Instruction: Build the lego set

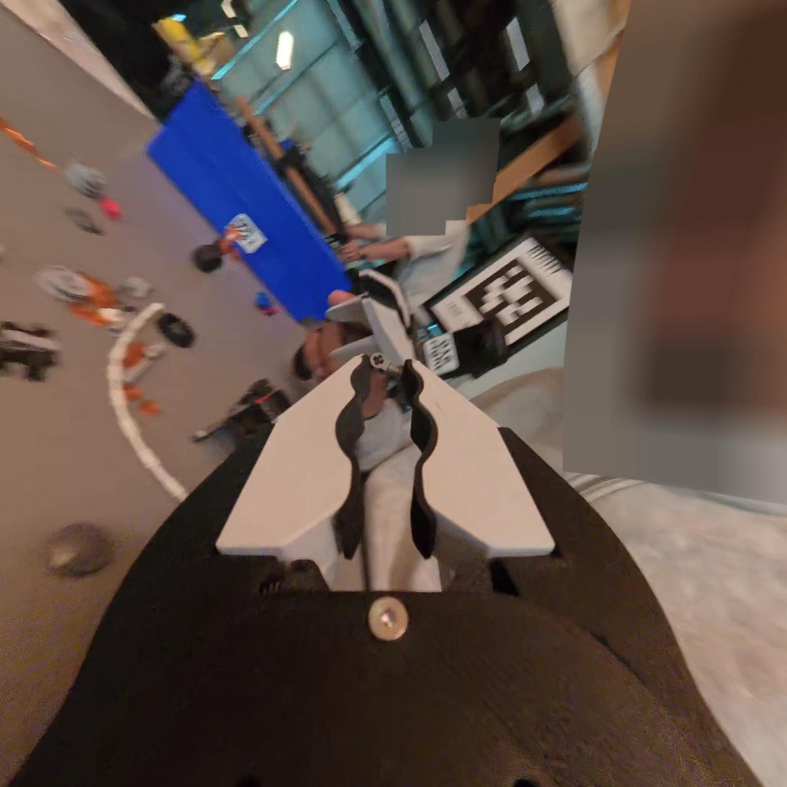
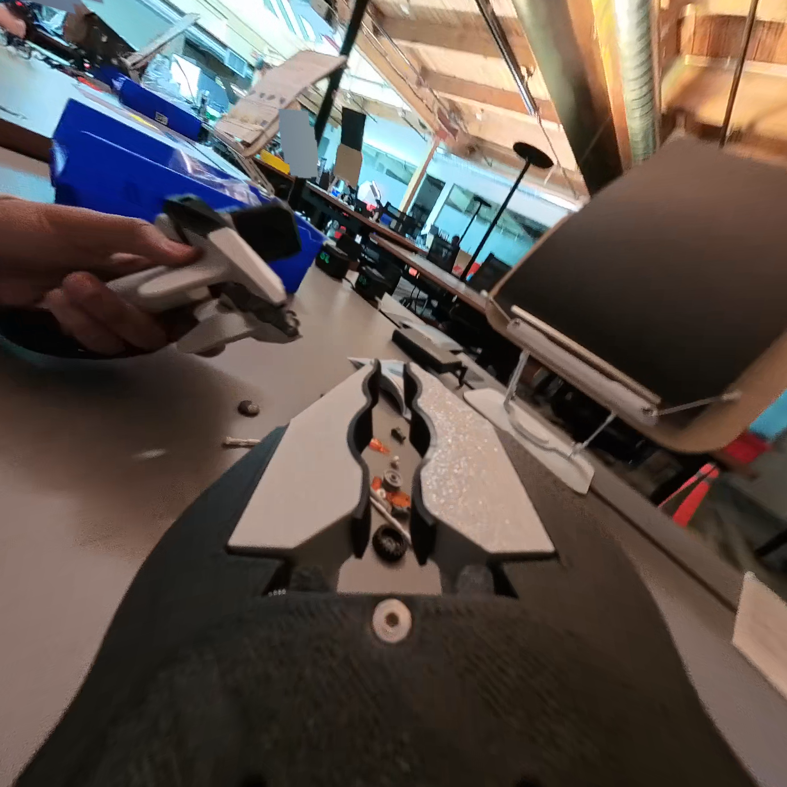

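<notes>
The right tongs point(image 2: 391, 372) hang over the bench point(image 2: 106, 447), jaws narrowly apart, with lego bits point(image 2: 389, 481) seen between them. Far left, a hand point(image 2: 72, 277) holds the left tongs point(image 2: 289, 321), nipping a small dark piece point(image 2: 291, 319) before a blue bin point(image 2: 127, 170).

Bare tan table point(image 2: 106, 426) open to my left, loose lego pieces point(image 2: 389, 481) scattered under my right claw point(image 2: 389, 374), blue bin point(image 2: 127, 170) walling the far edge, tilted screen on its stand point(image 2: 639, 289) crowding my right, my left claw point(image 2: 289, 323) raised beside the bin.

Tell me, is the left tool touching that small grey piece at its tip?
Touching. The left wrist view shows the small grey piece pinched between the tips of the left tool, with no gap visible on either side.
</notes>
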